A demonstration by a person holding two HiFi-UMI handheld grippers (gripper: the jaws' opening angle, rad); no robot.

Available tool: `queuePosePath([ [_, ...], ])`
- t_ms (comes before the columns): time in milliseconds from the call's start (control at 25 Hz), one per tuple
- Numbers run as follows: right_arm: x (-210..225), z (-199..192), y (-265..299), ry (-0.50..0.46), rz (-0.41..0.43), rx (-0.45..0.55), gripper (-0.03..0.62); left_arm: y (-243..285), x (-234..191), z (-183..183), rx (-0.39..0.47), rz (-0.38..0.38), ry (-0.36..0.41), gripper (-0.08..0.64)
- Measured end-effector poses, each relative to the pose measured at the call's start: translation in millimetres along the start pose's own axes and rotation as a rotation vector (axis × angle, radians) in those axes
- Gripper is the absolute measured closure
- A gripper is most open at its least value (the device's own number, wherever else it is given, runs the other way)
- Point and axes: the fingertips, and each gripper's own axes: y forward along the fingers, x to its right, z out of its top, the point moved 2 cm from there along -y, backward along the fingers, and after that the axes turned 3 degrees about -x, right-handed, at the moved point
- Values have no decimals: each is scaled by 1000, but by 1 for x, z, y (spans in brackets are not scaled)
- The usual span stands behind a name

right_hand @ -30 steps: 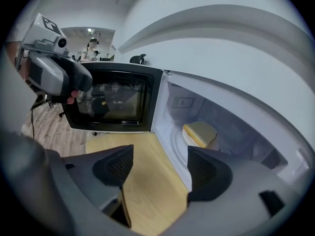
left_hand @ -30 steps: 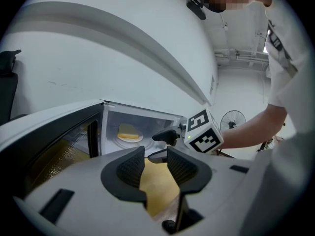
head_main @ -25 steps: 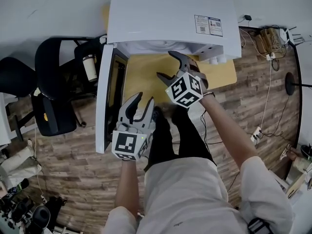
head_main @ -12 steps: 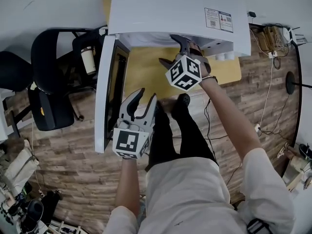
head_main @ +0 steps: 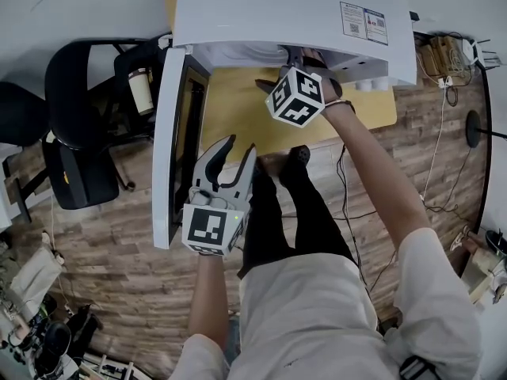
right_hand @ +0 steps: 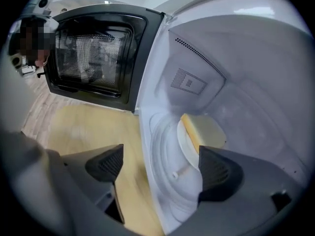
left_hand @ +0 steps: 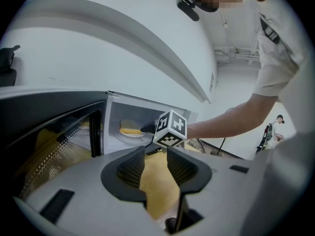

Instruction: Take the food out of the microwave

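Since a second ago the right gripper (right_hand: 161, 167) has pushed from in front of the microwave (head_main: 277, 14) into its mouth; its jaws have just been opening, with nothing between them. The door (head_main: 169, 149) hangs open at the microwave's left, clearing the reach, and the left gripper (head_main: 238, 147) idles out front, jaws slightly apart and empty. The right jaws gape wide, presumably to straddle the plate (right_hand: 211, 132) bearing the yellow food (right_hand: 191, 129), not yet out of the microwave.

In the right gripper view, the right tool's (right_hand: 160, 166) own right jaw covers the near end of the yellow food (right_hand: 193, 129) and its plate (right_hand: 215, 132). From the head view, the microwave's (head_main: 277, 14) white top hides the cavity, the food and that tool's jaw tips. The print on the microwave's label (head_main: 363, 20) is too small to read.
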Motion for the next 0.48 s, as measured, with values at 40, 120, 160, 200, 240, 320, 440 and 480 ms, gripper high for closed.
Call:
queuePosePath([
  [40,1,0,2,-7,5,-2,137,0,1,0,1,0,1,439],
  [120,2,-2,7,-20,18,-11,128,1,2,-1,0,0,0,439],
  [160,2,-2,10,-28,24,-17,126,1,2,-1,0,-1,-2,439],
  [200,3,-3,12,-37,31,-24,124,2,3,-1,0,-1,-3,439],
  [240,3,-4,15,-46,38,-32,123,2,3,-2,-1,-1,-5,439],
  [320,2,-4,20,-68,52,-48,121,2,4,-4,-3,-3,-7,439],
  [440,0,-4,27,-109,75,-73,120,2,5,-5,-6,-4,-10,439],
  [480,-1,-5,29,-121,83,-81,120,2,5,-6,-7,-3,-11,439],
])
